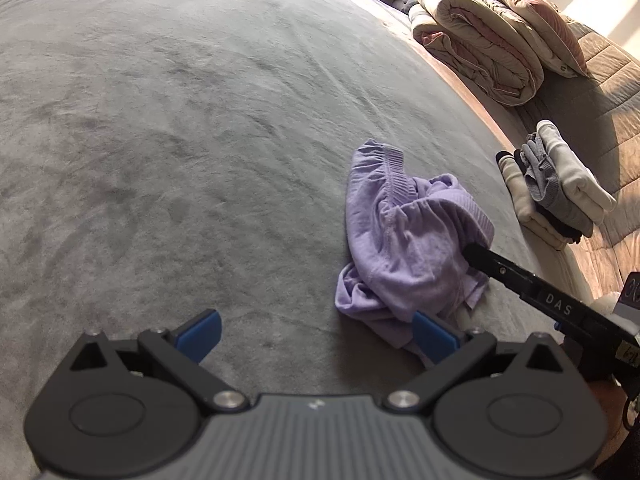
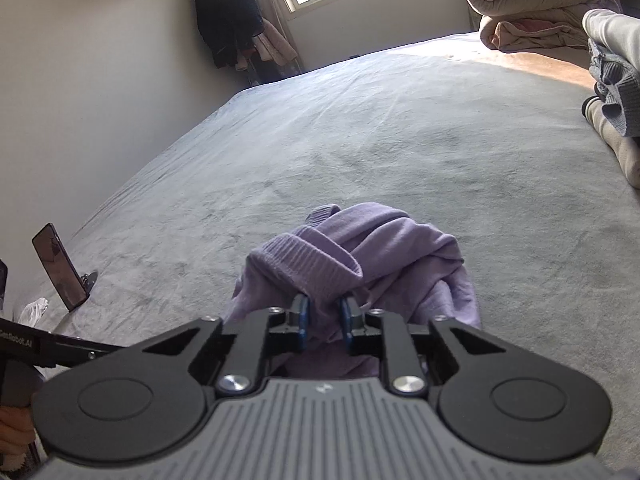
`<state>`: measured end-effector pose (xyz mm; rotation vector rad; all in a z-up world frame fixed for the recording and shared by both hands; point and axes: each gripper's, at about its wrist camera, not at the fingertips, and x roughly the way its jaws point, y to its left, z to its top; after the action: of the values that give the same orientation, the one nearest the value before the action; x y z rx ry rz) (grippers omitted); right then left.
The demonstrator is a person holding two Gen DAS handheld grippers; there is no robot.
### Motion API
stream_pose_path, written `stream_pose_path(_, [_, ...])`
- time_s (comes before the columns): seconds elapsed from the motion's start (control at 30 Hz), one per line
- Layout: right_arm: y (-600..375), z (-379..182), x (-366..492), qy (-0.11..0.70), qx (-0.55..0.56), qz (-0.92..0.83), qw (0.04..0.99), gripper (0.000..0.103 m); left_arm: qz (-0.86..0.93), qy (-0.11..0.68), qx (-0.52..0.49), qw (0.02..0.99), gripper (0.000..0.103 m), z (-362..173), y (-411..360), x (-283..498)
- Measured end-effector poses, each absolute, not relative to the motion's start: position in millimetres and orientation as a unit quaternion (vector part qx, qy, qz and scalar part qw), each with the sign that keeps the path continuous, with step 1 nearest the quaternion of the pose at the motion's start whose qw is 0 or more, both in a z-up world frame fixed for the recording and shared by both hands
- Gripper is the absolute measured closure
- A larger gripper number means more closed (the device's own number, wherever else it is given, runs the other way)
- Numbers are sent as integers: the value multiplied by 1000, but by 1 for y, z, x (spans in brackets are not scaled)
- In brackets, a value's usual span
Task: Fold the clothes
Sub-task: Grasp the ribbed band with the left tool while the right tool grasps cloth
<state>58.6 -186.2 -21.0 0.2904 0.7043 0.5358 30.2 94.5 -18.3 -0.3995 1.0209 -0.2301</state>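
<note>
Here the work is at the pick-up step: the crumpled lilac knit garment with ribbed hems (image 1: 404,240) lies in a heap on the grey plush bed cover (image 1: 180,140), toward the near right of it, not yet spread or folded. Going left to right, the left gripper (image 1: 316,334) hangs over the bed with its blue-padded jaws spread wide and nothing between them; only its right pad sits at the heap's near edge. Further right, the right gripper (image 2: 324,318) has its jaws drawn in on a bunch of the lilac fabric just below a ribbed band, pinching it. At the far right, a stack of folded cream, grey and black clothes (image 1: 556,188) sits near the bed's edge. Next, probably, the left gripper needs to take a second edge so the garment can be lifted and laid flat.
</note>
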Motion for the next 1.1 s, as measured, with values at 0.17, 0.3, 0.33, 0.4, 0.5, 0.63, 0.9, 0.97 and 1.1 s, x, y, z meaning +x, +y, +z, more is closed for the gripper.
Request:
stream_pose_path(0.17, [-160, -8, 40, 337, 124, 306, 881, 98, -104, 475, -216, 846, 3, -15, 109, 31])
stream_pose_path(0.3, [-144, -2, 27, 331, 105, 329, 878, 98, -107, 476, -238, 840, 3, -14, 114, 33])
stream_pose_path(0.33, [-141, -1, 25, 331, 103, 335, 876, 98, -111, 475, -243, 839, 3, -14, 115, 33])
stream_pose_path(0.4, [-135, 1, 19, 333, 99, 348, 871, 98, -120, 469, -251, 838, 4, -12, 116, 32])
stream_pose_path(0.5, [-123, 1, 11, 339, 89, 370, 860, 98, -137, 465, -262, 835, 5, -9, 114, 33])
stream_pose_path(0.63, [-102, -3, -2, 351, 62, 398, 845, 98, -159, 463, -270, 829, 8, -9, 110, 34])
stream_pose_path(0.9, [-77, -19, -17, 379, 38, 428, 820, 98, -160, 467, -270, 827, 20, -21, 101, 47])
stream_pose_path(0.97, [-74, -22, -21, 384, 34, 433, 815, 98, -151, 465, -276, 827, 25, -27, 98, 55])
stream_pose_path(1.1, [-68, -26, -29, 392, 24, 448, 803, 98, -133, 465, -283, 828, 39, -39, 95, 67])
